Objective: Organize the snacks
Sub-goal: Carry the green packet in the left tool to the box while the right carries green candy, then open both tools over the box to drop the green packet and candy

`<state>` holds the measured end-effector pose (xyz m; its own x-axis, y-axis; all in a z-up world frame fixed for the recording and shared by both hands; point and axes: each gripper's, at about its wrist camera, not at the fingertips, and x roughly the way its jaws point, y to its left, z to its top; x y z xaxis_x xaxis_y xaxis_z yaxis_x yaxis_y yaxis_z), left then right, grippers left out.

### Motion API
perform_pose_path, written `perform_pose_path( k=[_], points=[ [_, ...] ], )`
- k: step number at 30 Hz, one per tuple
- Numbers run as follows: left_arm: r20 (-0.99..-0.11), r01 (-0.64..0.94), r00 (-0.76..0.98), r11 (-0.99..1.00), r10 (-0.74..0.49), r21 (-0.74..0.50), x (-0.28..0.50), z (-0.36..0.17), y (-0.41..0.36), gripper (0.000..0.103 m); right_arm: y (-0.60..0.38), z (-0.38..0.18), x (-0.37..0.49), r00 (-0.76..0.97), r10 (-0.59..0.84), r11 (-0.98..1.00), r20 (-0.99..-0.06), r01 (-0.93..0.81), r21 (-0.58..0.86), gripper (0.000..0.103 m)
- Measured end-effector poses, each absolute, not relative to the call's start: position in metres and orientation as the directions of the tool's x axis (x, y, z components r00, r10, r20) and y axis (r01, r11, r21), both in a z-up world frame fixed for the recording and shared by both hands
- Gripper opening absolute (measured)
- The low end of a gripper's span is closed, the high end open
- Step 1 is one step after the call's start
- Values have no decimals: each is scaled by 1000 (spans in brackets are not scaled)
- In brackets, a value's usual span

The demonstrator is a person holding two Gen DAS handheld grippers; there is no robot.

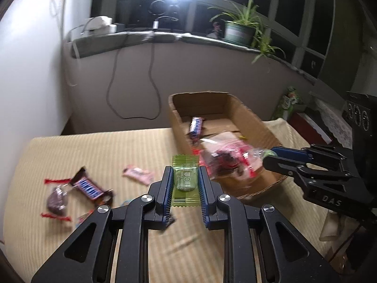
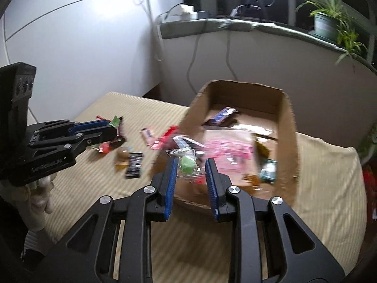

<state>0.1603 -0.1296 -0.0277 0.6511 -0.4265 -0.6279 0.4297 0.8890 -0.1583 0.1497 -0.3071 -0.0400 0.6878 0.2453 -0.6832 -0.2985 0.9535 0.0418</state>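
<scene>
My left hand-held gripper (image 1: 185, 184) is clamped on the green candy (image 1: 184, 181); my right hand-held gripper (image 2: 191, 179) is pinching the clear snack bag (image 1: 226, 160), cardboard box (image 2: 288, 127) just ahead.

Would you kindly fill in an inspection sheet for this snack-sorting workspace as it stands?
Surface: table under a beige striped cloth.
Job's things: open cardboard box already holding several snacks; loose wrapped snacks on the cloth.
Clutter: nothing seen.
Grippers: left hand-held gripper shut on a green candy packet; right hand-held gripper at the box's near edge with a clear snack bag between its fingers, grip uncertain.
Cables: two cables hang down the wall.
Surroundings: windowsill with potted plant; bright lamp above.
</scene>
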Motion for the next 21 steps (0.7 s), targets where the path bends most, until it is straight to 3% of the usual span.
perform_pose_path(
  k=[21],
  points=[
    [-636, 522, 603, 841, -481, -141, 182, -26, -211, 19, -362, -52, 168, 703, 162, 980, -692, -197, 30, 26]
  ],
)
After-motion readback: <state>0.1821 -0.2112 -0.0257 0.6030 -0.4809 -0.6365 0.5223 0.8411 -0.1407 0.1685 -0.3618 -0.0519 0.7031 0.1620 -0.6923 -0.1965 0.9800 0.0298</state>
